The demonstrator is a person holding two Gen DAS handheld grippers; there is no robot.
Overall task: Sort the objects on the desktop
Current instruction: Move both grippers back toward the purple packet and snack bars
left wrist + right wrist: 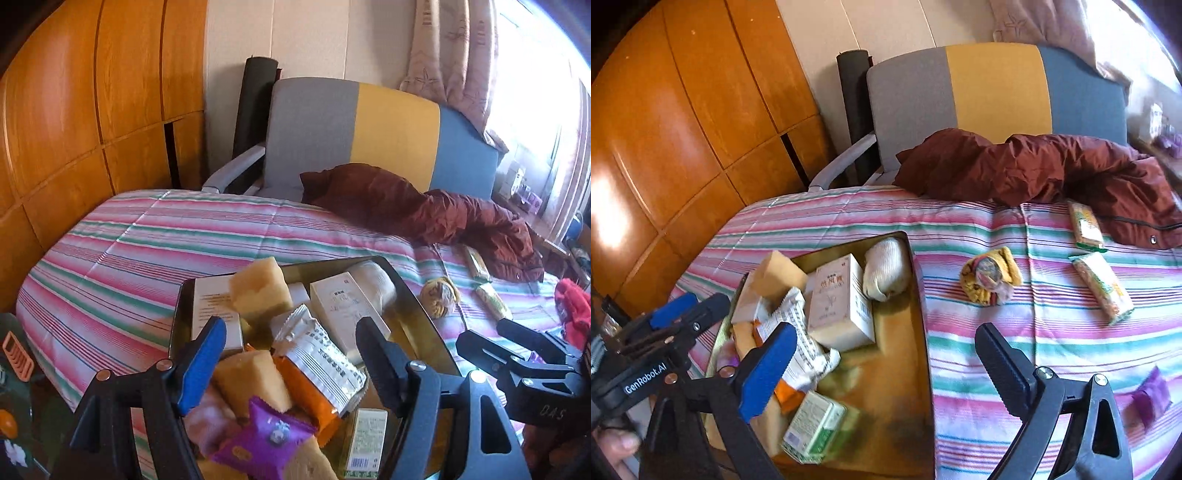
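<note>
the gold tray (919,295) lies on the striped bedcover (997,332) and serves as landmark. inside it: a white medicine box (842,306) near the middle, a rolled white sock (886,269) at the far corner, a tan sponge block (779,273) at the far left, a silver sachet (798,332) leaning on the box, an orange packet (314,398) and a purple snack packet (262,439) toward the near edge, and a green-white box (812,428) at the near side. still outside, to the right of the tray: a yellow patterned bundle (990,275) nearest it, two green-yellow snack bars (1102,291) farther right, and a purple packet (1148,395) at the near right.

likely risks: the pile on the tray's left side is stacked loosely, so an added item could slide off or tip the upright box; the two tools sit close together and could collide over the tray.

left gripper (291,362): jaws spread wide over the pile, empty; contact with the packets below cannot be told. right gripper (886,354): jaws spread wide above the tray's right rim, holding nothing.
</note>
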